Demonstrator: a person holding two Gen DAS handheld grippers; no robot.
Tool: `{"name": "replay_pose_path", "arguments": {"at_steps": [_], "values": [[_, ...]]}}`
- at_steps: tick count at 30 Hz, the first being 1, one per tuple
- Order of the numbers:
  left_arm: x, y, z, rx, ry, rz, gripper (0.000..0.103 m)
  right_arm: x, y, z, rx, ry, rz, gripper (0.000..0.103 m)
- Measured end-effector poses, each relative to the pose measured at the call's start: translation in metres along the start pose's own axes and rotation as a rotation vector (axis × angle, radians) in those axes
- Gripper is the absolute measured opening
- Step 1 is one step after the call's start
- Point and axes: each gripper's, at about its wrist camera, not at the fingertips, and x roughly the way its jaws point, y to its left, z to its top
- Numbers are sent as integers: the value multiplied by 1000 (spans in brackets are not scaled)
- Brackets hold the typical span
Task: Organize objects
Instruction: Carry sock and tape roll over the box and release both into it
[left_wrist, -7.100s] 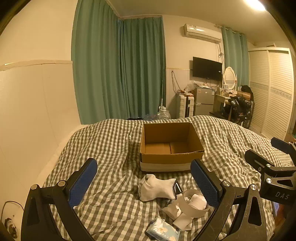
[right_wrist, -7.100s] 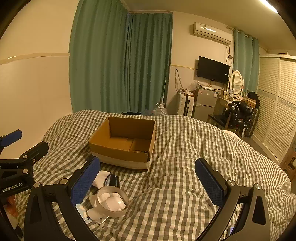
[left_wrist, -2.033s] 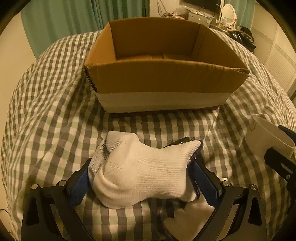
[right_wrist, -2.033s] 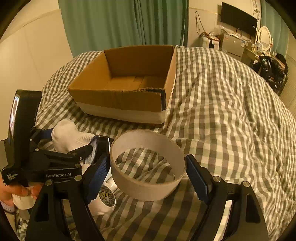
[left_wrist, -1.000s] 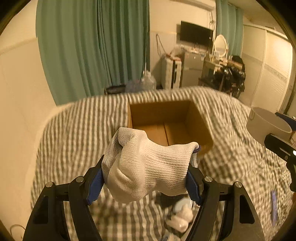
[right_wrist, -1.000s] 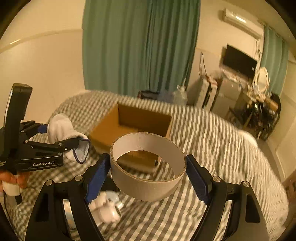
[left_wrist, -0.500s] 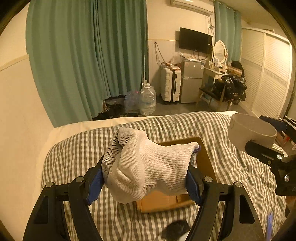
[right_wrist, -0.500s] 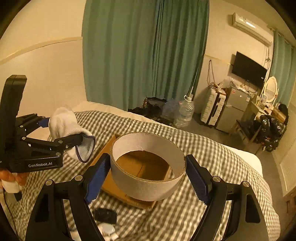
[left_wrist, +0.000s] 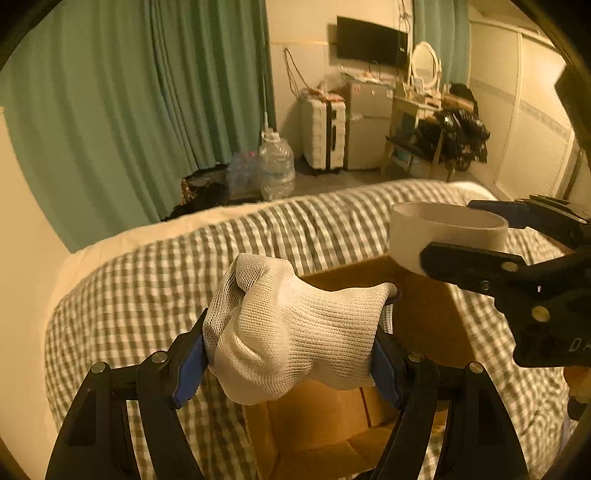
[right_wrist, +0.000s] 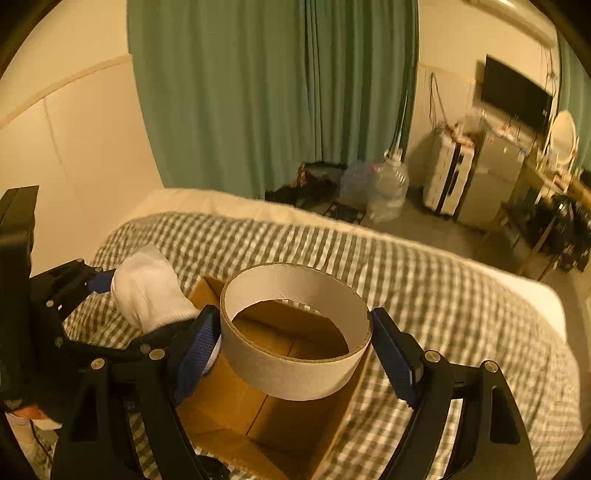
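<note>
Clearly, from the left wrist view, a white sock (left_wrist: 295, 328) is clamped between the blue pads of the left gripper (left_wrist: 291, 354), its toe bulging up past the left pad and its cuff pressed against the right one. It is held in the air above an open cardboard box (left_wrist: 424, 317) that sits on the checked bedcover (left_wrist: 147, 295). To the right, a cardboard ring (left_wrist: 443, 232) is seen pinched in the right gripper (left_wrist: 487, 236), also over the box and apart from the sock. For a clean drop, the sock should be brought lower inside the box walls before the pads are parted, since soft knit is likely to cling to a pad and fall crooked.

Next, from the right wrist view, the ring (right_wrist: 295, 332) is gripped across its width by the right gripper (right_wrist: 295, 347), its hole facing up and the brown floor of the box (right_wrist: 280, 417) visible through it. The sock (right_wrist: 151, 291) in the left gripper (right_wrist: 122, 306) hangs just beside the ring's left side, above the near-left corner of the box. The ring appears well centred; it should be lowered level and released near the floor so that it is not sent rolling. The two releases are best made with the hands kept apart, so that neither thing is knocked by the other gripper.
</note>
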Motion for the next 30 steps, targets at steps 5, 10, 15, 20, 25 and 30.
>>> {"name": "replay_pose_path", "arguments": {"at_steps": [5,10,15,20,25,30], "values": [[27,-5,-12,26,44,8,76,37,-6,-17,12,60,25,81],[40,-9,-18,24,61,-3,76,56,-11,-33,13,88,25,81],[39,-8,-22,8,45,-54,78,60,-10,-42,-2,85,16,82],[26,-9,-26,0,56,-69,85,49,-8,-39,11,49,-20,91],[-5,-5,-25,-31,34,-37,91,9,-9,-30,26,2,-46,91],[-52,-7,-20,-21,-11,-3,93,-44,5,-22,-12,-64,-107,94]]}}
